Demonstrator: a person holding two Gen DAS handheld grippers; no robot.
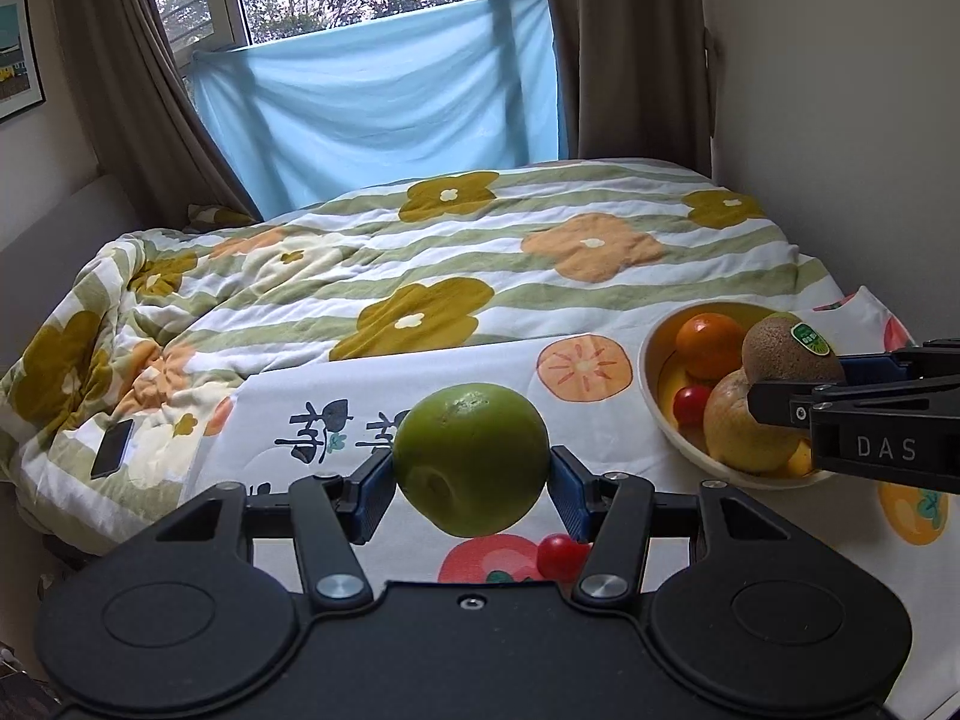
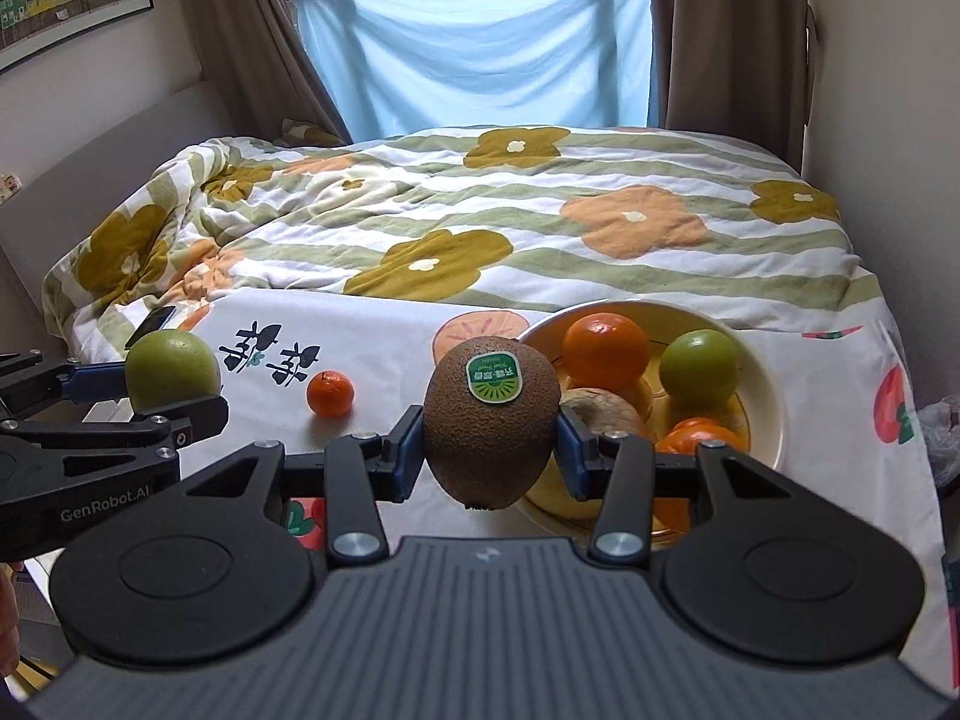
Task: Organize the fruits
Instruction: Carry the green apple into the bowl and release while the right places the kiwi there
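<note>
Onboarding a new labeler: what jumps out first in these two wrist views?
Each gripper holds a fruit in mid-air: the left gripper clamps a green fruit, and the right gripper clamps a brown kiwi with a green sticker. Beside the kiwi, at the right of the cloth-covered surface, a cream bowl already holds oranges and another green fruit. A small orange fruit lies loose on the cloth between the two grippers.

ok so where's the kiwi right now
The kiwi is clamped in the right gripper, held at the near-left rim of the bowl, just in front of the orange.
</note>
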